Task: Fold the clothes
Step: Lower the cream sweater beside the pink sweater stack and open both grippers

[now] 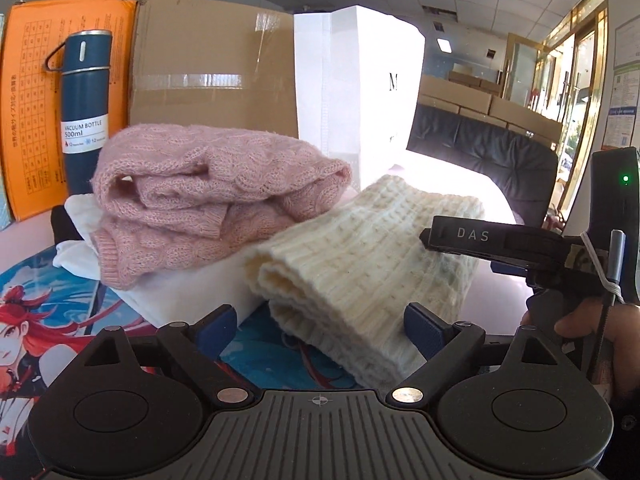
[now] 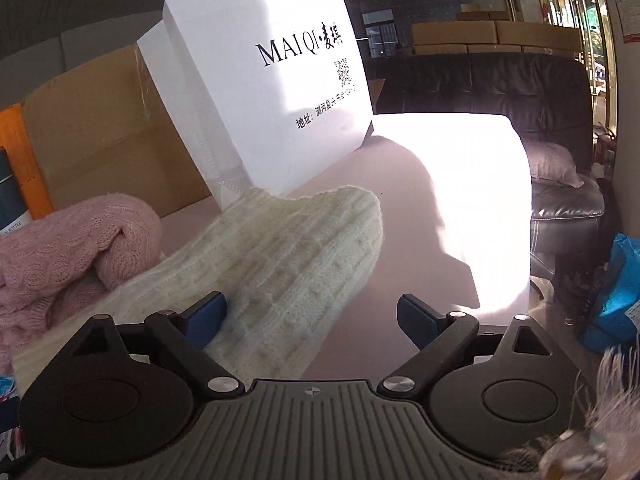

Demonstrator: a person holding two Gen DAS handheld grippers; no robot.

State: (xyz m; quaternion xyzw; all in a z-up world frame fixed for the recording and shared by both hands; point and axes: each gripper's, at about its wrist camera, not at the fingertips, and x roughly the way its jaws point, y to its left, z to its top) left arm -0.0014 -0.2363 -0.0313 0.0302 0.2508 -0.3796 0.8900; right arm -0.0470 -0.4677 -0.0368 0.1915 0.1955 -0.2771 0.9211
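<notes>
A folded cream knit sweater point(image 1: 360, 256) lies on the table in front of my left gripper point(image 1: 320, 320), which is open around its near folded edge. A pink knit sweater point(image 1: 208, 200) sits loosely folded on a white garment point(image 1: 188, 284) to its left. In the right wrist view the cream sweater point(image 2: 280, 264) lies under my open right gripper point(image 2: 312, 312), whose left finger point(image 2: 208, 312) rests on the knit. The pink sweater point(image 2: 60, 248) is at the left. The right gripper also shows in the left wrist view point(image 1: 472, 240), over the cream sweater's right end.
A blue vacuum bottle point(image 1: 84, 112), an orange box point(image 1: 28, 120), a cardboard box point(image 1: 212, 68) and a white paper bag point(image 1: 356, 88) stand at the back of the table. A printed mat point(image 1: 48, 312) covers the near left. A black sofa point(image 2: 500, 96) stands beyond the table.
</notes>
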